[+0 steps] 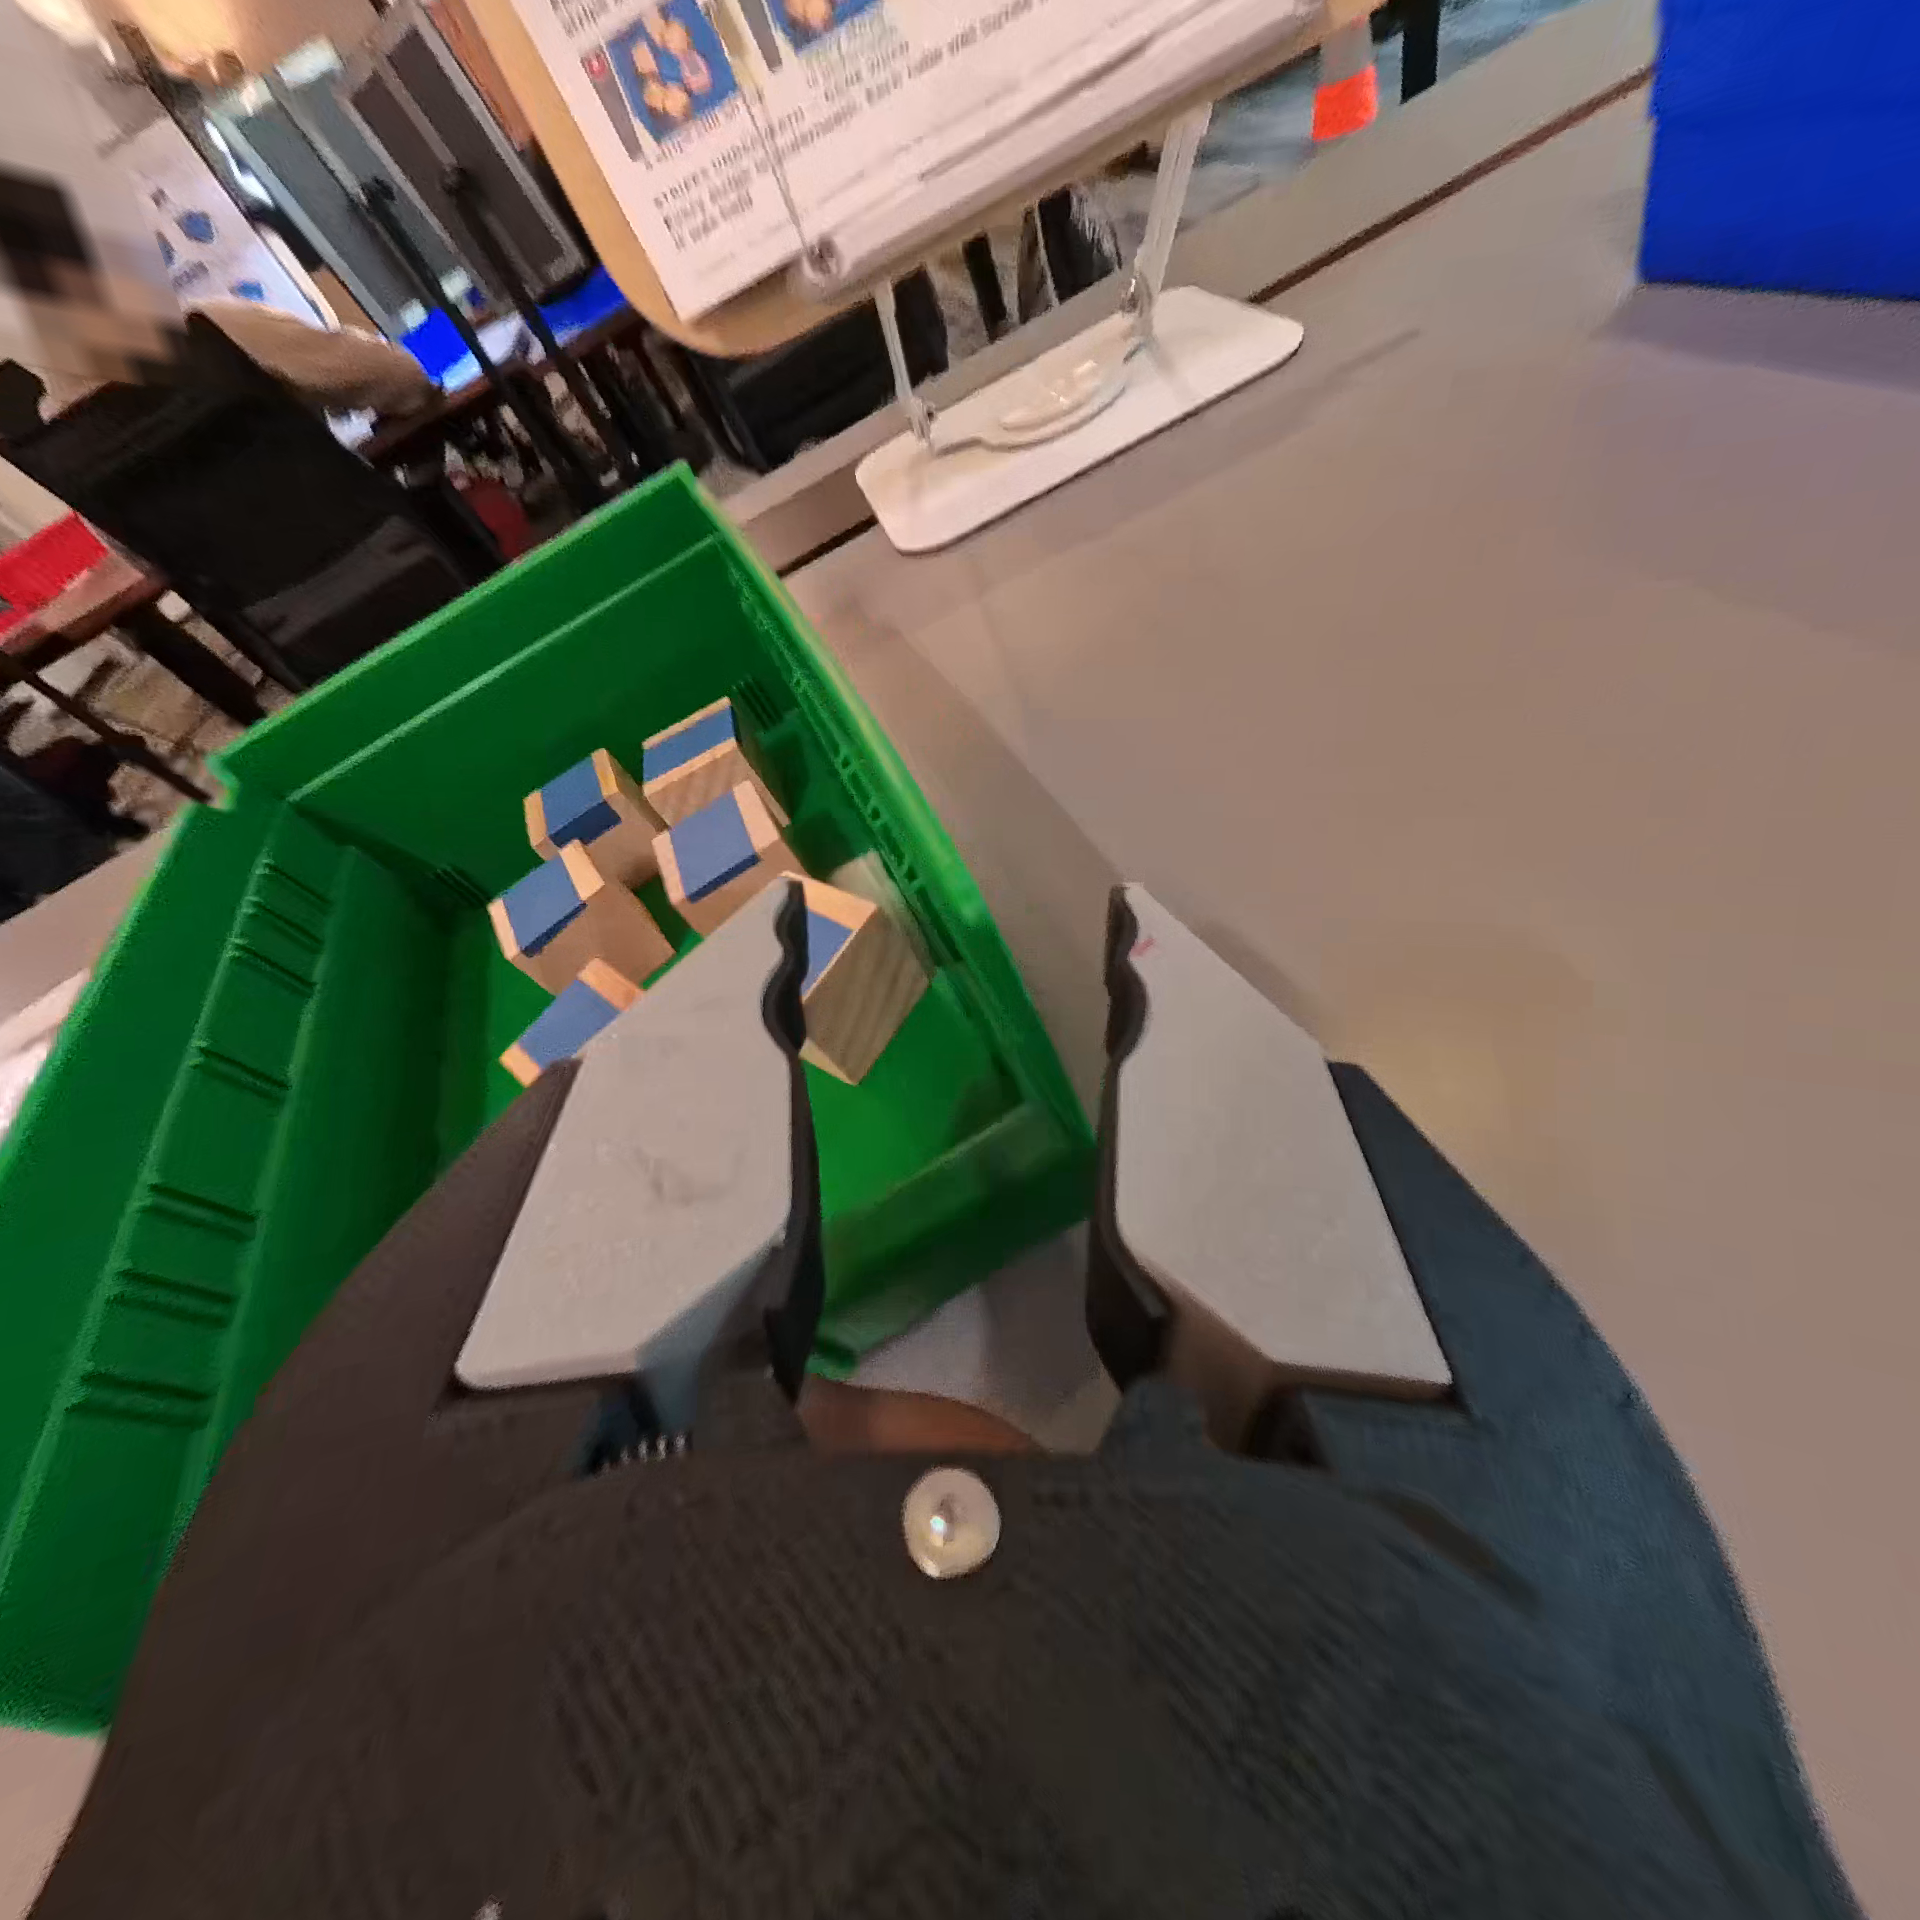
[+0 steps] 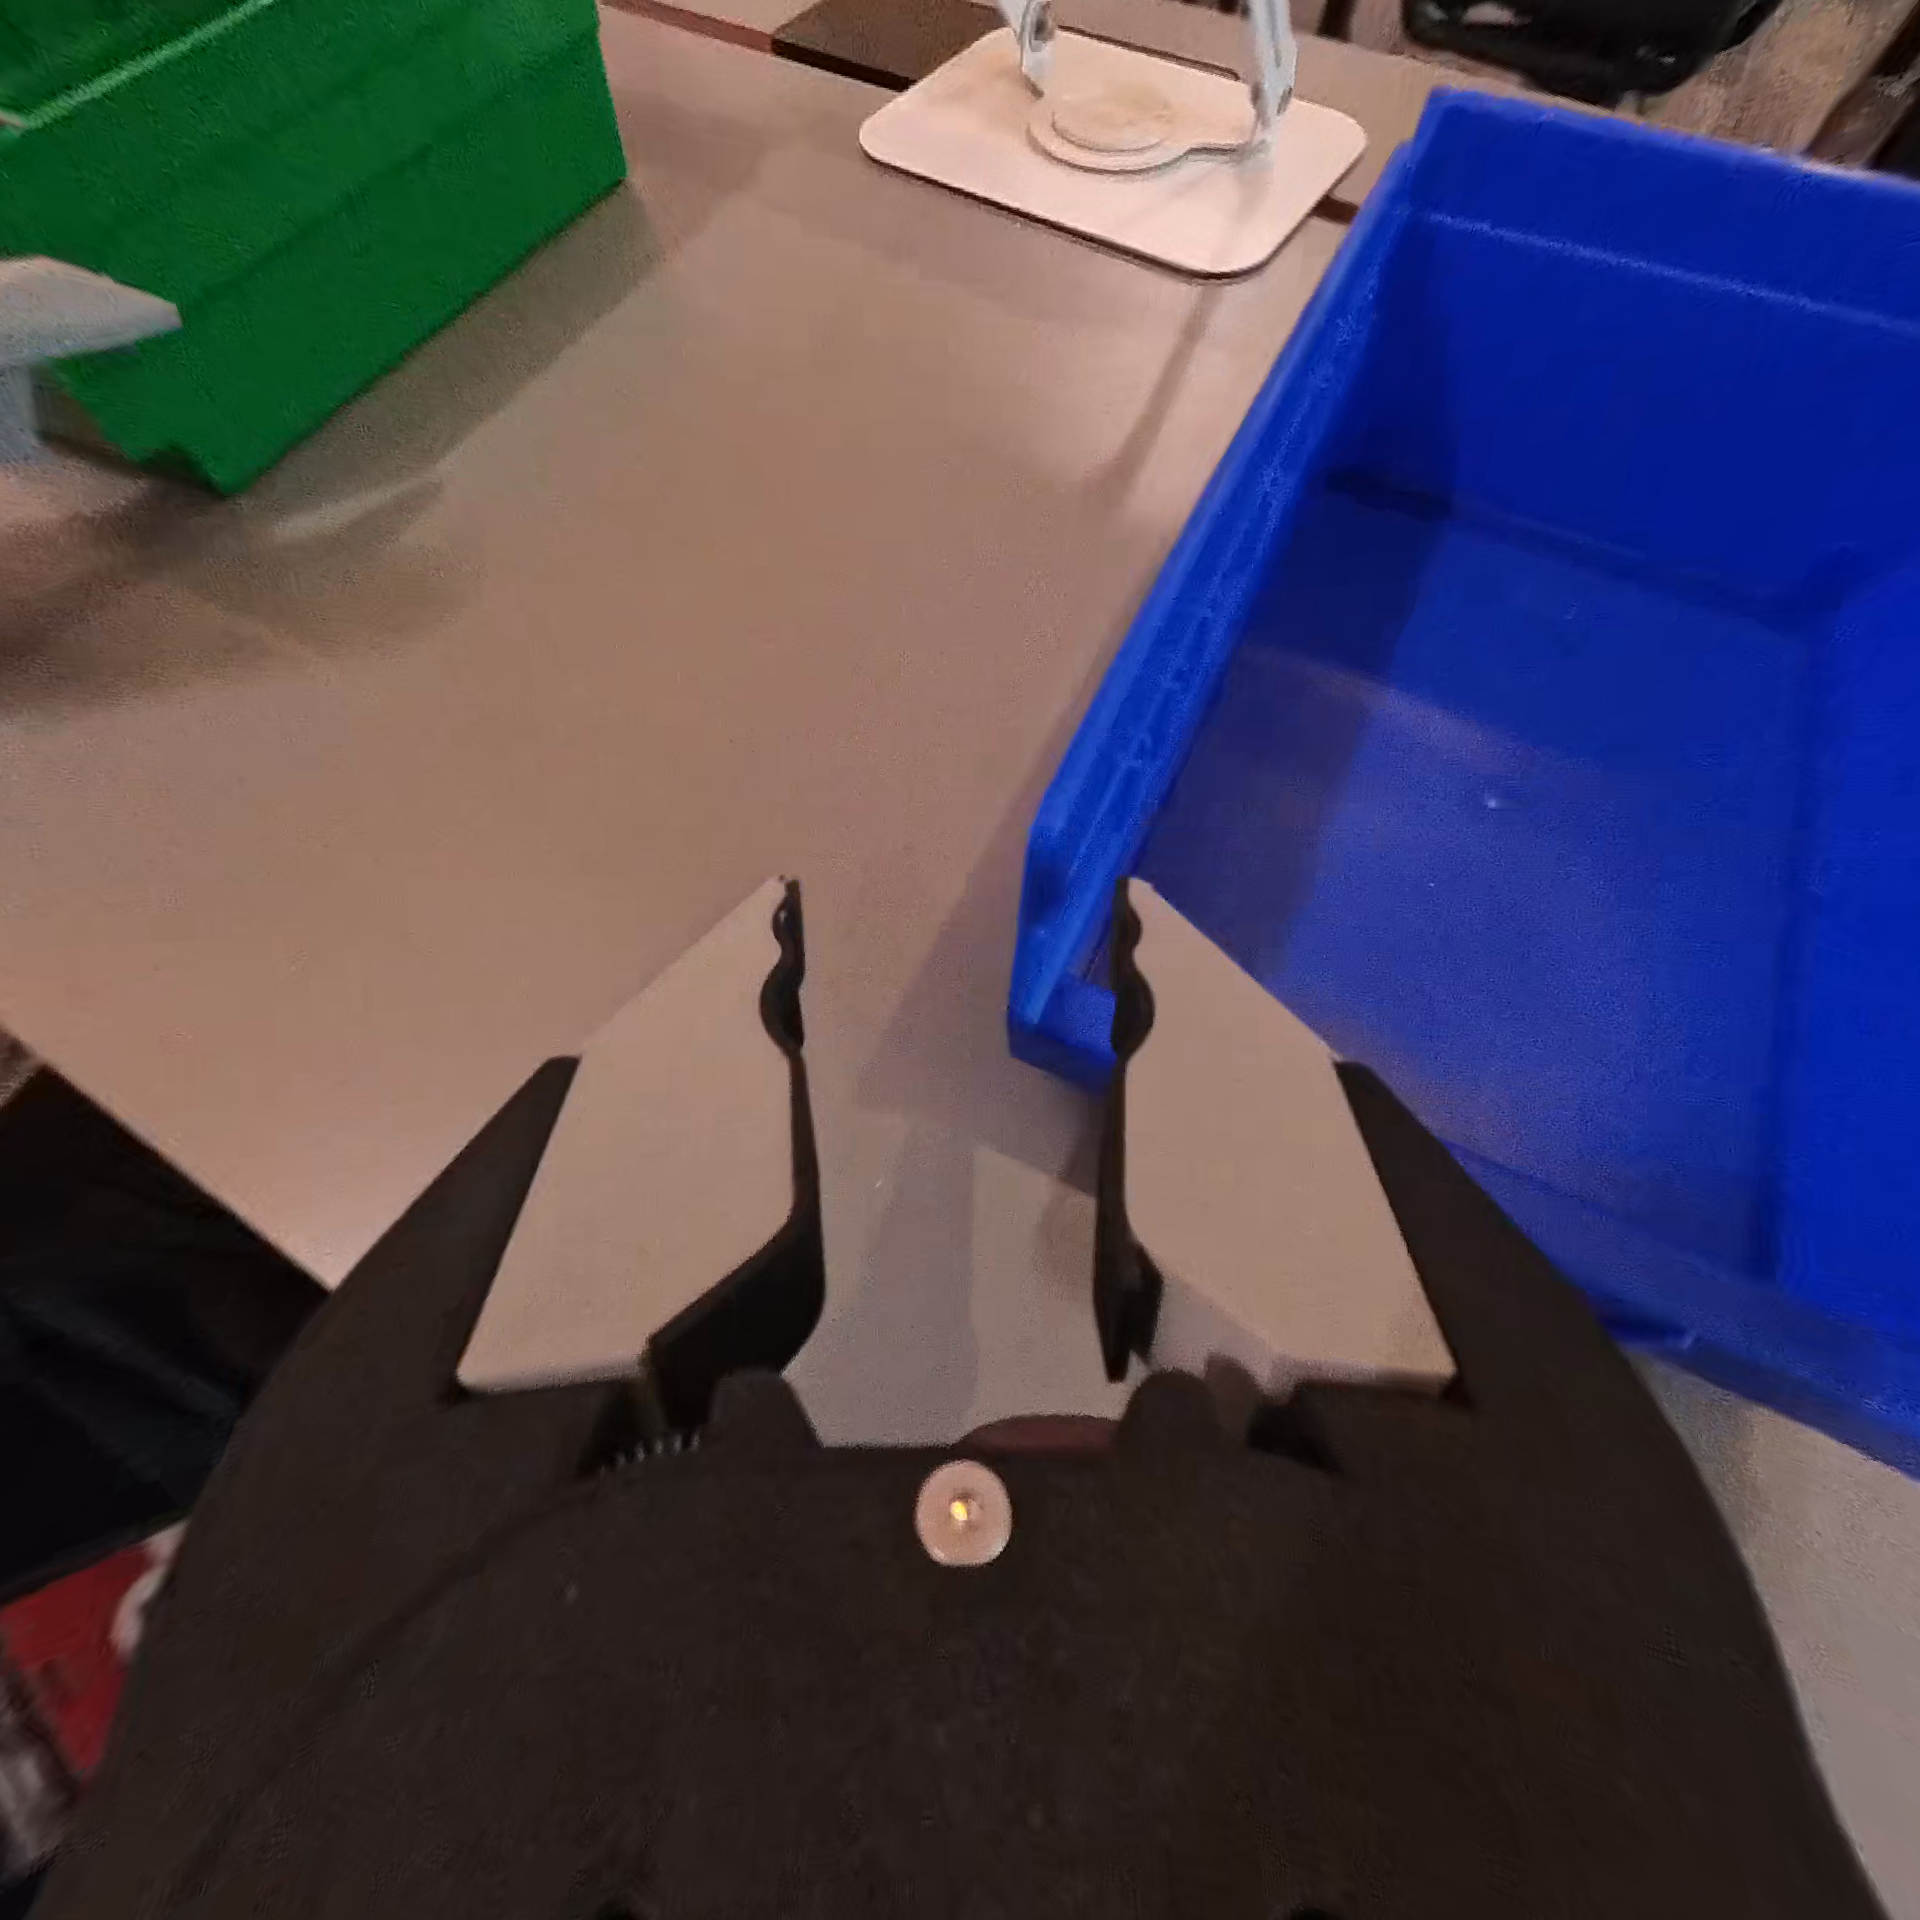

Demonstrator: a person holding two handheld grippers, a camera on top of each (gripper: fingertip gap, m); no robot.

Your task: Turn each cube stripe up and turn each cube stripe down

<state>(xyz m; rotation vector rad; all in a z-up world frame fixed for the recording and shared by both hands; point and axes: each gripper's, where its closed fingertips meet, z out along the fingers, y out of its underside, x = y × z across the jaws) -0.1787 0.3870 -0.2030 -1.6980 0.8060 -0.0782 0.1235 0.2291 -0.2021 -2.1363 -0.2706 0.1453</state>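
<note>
Grey tabletop [image 2: 623,623], green bin [image 1: 260,1039] of cubes [image 1: 717,847]; both hand-held grippers [image 1: 951,914] [image 2: 956,914] are held apart, empty. Probably just starting, a cube needs grabbing next.

Grey table [image 2: 623,623] under my tongs, a dark seam crossing it at the far end. Green bin [image 1: 208,1143] sits on it at 10 o'clock from my left tongs. Blue bin [image 2: 1195,675] sits at 2 o'clock from my right tongs. White stand base [image 2: 1195,208] rests at 12 o'clock, between both bins, farther back.
</note>
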